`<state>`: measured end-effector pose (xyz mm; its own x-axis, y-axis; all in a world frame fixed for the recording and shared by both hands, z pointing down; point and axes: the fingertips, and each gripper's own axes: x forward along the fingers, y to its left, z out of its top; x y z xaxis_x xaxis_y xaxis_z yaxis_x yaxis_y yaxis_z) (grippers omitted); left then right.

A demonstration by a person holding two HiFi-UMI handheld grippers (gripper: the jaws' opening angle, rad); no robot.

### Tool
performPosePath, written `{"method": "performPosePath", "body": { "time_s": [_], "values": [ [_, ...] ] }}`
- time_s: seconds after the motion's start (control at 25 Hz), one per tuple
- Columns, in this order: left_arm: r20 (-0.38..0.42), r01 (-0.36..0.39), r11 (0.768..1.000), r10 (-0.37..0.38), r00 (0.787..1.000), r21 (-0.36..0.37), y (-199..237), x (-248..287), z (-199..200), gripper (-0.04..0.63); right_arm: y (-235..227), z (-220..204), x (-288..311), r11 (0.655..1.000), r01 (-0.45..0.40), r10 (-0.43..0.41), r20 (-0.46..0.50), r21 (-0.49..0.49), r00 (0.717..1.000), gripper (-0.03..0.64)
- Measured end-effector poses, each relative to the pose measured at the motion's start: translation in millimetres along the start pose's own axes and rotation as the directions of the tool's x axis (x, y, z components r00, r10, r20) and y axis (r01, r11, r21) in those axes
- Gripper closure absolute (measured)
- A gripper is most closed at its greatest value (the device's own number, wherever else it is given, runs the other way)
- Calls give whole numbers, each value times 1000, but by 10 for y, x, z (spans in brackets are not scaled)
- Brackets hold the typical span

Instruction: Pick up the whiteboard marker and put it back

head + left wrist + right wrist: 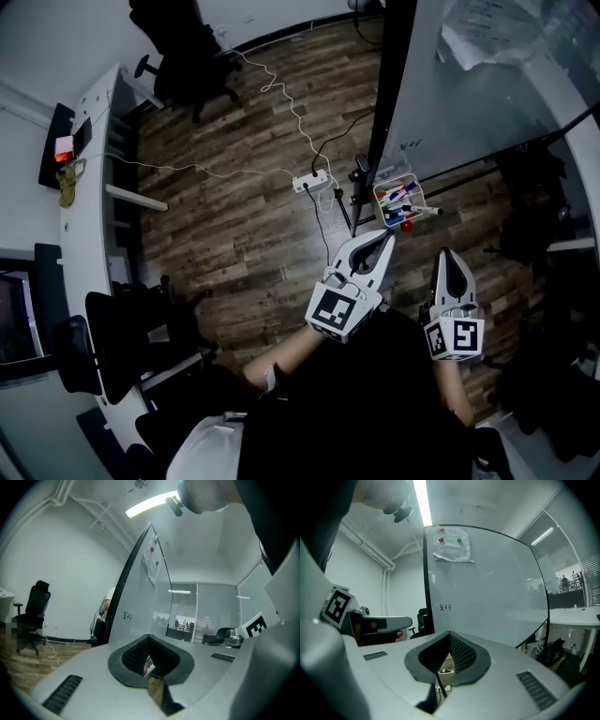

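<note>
We see the whiteboard markers [397, 195] standing together in a small white basket [415, 190]. The basket hangs at the lower left corner of the whiteboard [469, 94], just beside its black frame post [386, 103]. One white-barrelled marker [427, 212] lies across the near rim of the basket and sticks out over its right side. No marker is in a gripper.

The left gripper [386, 239] is clenched: in the left gripper view its jaws meet at the tips and nothing is between them. It points toward the basket and its tips are near the basket's near rim, but apart from it. The right gripper [447, 253] is clenched too, with jaws together and empty, and it is just to the right of the left one, a little further from the basket.

In the right gripper view the whiteboard fills the scene ahead. A sheet of paper [452, 545] is fixed near its top edge with small red and green magnets [440, 540], and some small handwriting [446, 606] stands close to its left edge.

Below the whiteboard is a wooden floor [244, 225], where a white power strip [312, 181] with a long white cable [272, 84] lies near the foot of the frame post. Well apart from all this are a black office chair [192, 56] and a white tabletop [94, 187] along the left wall
</note>
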<state>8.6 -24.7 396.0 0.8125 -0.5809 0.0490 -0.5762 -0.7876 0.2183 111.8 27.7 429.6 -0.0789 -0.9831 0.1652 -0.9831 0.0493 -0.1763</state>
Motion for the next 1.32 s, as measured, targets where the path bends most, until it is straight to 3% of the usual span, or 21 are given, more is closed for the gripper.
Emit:
{"method": "performPosePath", "body": {
  "time_s": [0.36,1.32],
  "values": [
    [-8,-5,1000,6,1000,16,-82,157,-58,588,-36,61,12,998,-57,58,24,-24,998,603],
    [9,-17,1000,17,1000,18,8,253,-27,588,-61,124,130,995,-95,97,49,-36,994,603]
  ]
}}
